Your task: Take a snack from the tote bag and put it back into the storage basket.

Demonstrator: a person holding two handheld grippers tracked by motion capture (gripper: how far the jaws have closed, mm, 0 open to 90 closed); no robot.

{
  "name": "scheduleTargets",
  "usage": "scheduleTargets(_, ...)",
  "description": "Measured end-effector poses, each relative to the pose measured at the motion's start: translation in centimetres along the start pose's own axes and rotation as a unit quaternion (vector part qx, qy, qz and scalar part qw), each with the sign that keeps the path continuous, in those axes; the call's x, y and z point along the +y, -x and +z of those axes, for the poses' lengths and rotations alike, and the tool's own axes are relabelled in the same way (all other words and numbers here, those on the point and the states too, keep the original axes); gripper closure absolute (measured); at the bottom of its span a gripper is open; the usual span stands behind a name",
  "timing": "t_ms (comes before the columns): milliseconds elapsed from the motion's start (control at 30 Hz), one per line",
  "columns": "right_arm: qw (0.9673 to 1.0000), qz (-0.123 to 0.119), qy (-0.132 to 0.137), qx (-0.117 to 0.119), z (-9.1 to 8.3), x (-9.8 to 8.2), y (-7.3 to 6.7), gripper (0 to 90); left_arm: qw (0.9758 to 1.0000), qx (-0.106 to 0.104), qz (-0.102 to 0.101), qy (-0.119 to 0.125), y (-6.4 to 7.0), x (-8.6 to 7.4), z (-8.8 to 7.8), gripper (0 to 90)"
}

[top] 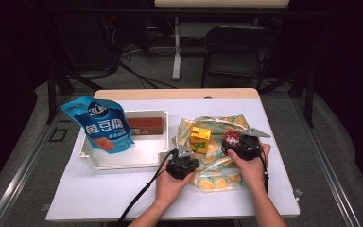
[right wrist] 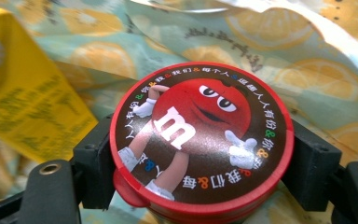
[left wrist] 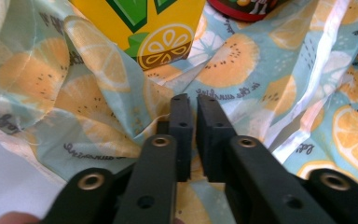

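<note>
A lemon-print cloth [top: 217, 171] lies crumpled on the white table, right of centre. On it stand a yellow juice carton [top: 200, 138] and a round red candy tin [top: 231, 137]. My right gripper [top: 238, 143] reaches over the cloth, one jaw on each side of the tin [right wrist: 200, 140], and both pads [right wrist: 93, 163] sit against its rim. My left gripper [top: 184, 155] rests low at the cloth's left edge. In its own view its jaws [left wrist: 193, 100] stand almost together with a slim gap, a cloth [left wrist: 261, 70] fold just ahead and the carton [left wrist: 140, 23] beyond.
A white tray [top: 123, 161] sits left of the cloth with a brown box [top: 144, 126] inside. A blue snack bag [top: 101, 125] leans upright on its left side. A black chair [top: 238, 52] stands behind the table. Bare tabletop runs along the near edge.
</note>
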State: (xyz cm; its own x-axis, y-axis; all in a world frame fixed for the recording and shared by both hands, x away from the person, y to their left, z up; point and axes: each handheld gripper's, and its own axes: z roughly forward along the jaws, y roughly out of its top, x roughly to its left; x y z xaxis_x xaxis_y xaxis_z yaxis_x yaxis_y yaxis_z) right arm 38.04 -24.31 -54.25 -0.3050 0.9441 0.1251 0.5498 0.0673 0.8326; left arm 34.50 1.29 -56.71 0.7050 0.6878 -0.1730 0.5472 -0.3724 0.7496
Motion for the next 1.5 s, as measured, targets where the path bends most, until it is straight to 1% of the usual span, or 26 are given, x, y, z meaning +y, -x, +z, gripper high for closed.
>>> scheduleTargets(33,1.0000,-0.004,0.000,0.003,-0.2,0.1,-0.1,23.8,1.0000,0.002,-0.004,0.006,0.0,-0.1,-0.1,79.8)
scheduleTargets(133,0.9999,-0.009,0.008,-0.001,-0.7,0.4,-0.7,23.9,0.9995,-0.002,-0.011,0.030,-0.2,-0.2,-0.5,73.1)
scheduleTargets(167,0.9999,-0.010,0.009,-0.001,-0.9,0.5,-0.8,23.9,0.9993,-0.003,-0.008,0.037,-0.2,-0.3,-0.7,70.4)
scheduleTargets(233,0.9999,-0.003,0.013,0.005,-1.2,0.7,-0.9,24.0,0.9988,-0.005,-0.001,0.049,-0.1,-0.4,-0.9,63.2)
scheduleTargets(300,0.9999,0.005,0.007,0.013,-1.6,0.9,-0.9,24.0,0.9981,0.001,0.014,0.060,0.1,-0.4,-1.2,57.5)
scheduleTargets(333,0.9999,0.005,0.008,0.014,-1.8,1.0,-1.1,24.0,0.9977,0.004,0.017,0.066,0.2,-0.4,-1.4,54.8)
scheduleTargets(400,0.9998,0.002,0.010,0.016,-2.4,1.4,-1.4,24.0,0.9967,0.003,0.021,0.078,0.4,-0.2,-1.9,50.0)
scheduleTargets(467,0.9997,-0.002,0.016,0.016,-2.8,1.8,-1.7,24.0,0.9954,0.009,0.018,0.094,0.6,0.1,-2.5,40.9)
scheduleTargets(500,0.9998,-0.007,0.014,0.014,-3.1,2.0,-1.8,24.0,0.9951,0.003,0.016,0.098,0.6,0.2,-2.8,39.5)
scheduleTargets(533,0.9998,-0.007,0.016,0.013,-3.2,2.2,-1.9,24.0,0.9946,0.001,0.018,0.102,0.7,0.4,-3.0,37.4)
scheduleTargets(600,0.9997,-0.001,0.020,0.016,-3.6,2.3,-2.0,24.0,0.9938,0.004,0.026,0.109,0.9,0.6,-3.4,31.6)
scheduleTargets(667,0.9996,-0.003,0.020,0.019,-3.8,2.4,-2.2,24.0,0.9934,0.004,0.026,0.111,1.0,0.7,-3.6,25.2)
scheduleTargets(700,0.9997,-0.003,0.018,0.019,-3.9,2.4,-2.3,24.0,0.9931,0.002,0.025,0.115,1.0,0.7,-3.7,22.0)
scheduleTargets(733,0.9995,-0.002,0.021,0.022,-4.1,2.5,-2.5,24.1,0.9929,-0.001,0.021,0.117,1.1,0.7,-3.7,19.6)
scheduleTargets(767,0.9995,-0.001,0.020,0.024,-4.2,2.5,-2.6,24.1,0.9927,-0.001,0.025,0.118,1.0,0.8,-3.9,17.7)
scheduleTargets(800,0.9995,0.002,0.022,0.025,-4.4,2.6,-2.7,24.1,0.9923,-0.006,0.022,0.122,1.1,0.8,-4.0,16.7)
scheduleTargets(833,0.9994,0.001,0.022,0.028,-4.6,2.8,-2.8,24.1,0.9920,-0.008,0.023,0.124,1.1,0.8,-4.1,16.1)
scheduleTargets(933,0.9990,0.002,0.030,0.035,-5.2,3.1,-3.3,24.1,0.9914,0.001,0.023,0.129,1.2,1.0,-4.5,12.9)
scheduleTargets(1000,0.9989,0.000,0.029,0.037,-5.7,3.4,-3.7,24.1,0.9910,0.002,0.024,0.132,1.2,1.2,-4.7,9.7)
scheduleTargets(1067,0.9984,-0.001,0.034,0.045,-6.0,3.5,-4.2,24.1,0.9906,0.002,0.024,0.135,1.2,1.3,-4.8,7.8)
scheduleTargets(1167,0.9983,-0.007,0.032,0.048,-6.5,3.7,-4.9,24.1,0.9899,0.000,0.027,0.139,1.5,1.5,-4.8,5.5)
scheduleTargets(1233,0.9980,-0.010,0.032,0.053,-6.7,3.7,-5.4,24.1,0.9898,0.000,0.036,0.138,1.8,1.6,-4.8,4.3)
scheduleTargets(1300,0.9978,-0.016,0.030,0.056,-6.9,3.8,-5.9,24.1,0.9898,-0.002,0.040,0.137,2.1,1.6,-4.7,3.5)
scheduleTargets(1333,0.9978,-0.017,0.030,0.057,-7.0,3.8,-6.1,24.1,0.9896,0.000,0.045,0.137,2.2,1.6,-4.7,3.1)
scheduleTargets(1400,0.9977,-0.015,0.029,0.059,-7.2,3.8,-6.4,24.1,0.9892,-0.002,0.050,0.138,2.4,1.6,-4.7,2.9)
scheduleTargets(1500,0.9975,-0.019,0.026,0.064,-7.3,3.7,-7.0,24.1,0.9880,-0.003,0.053,0.145,2.7,1.7,-4.8,2.4)
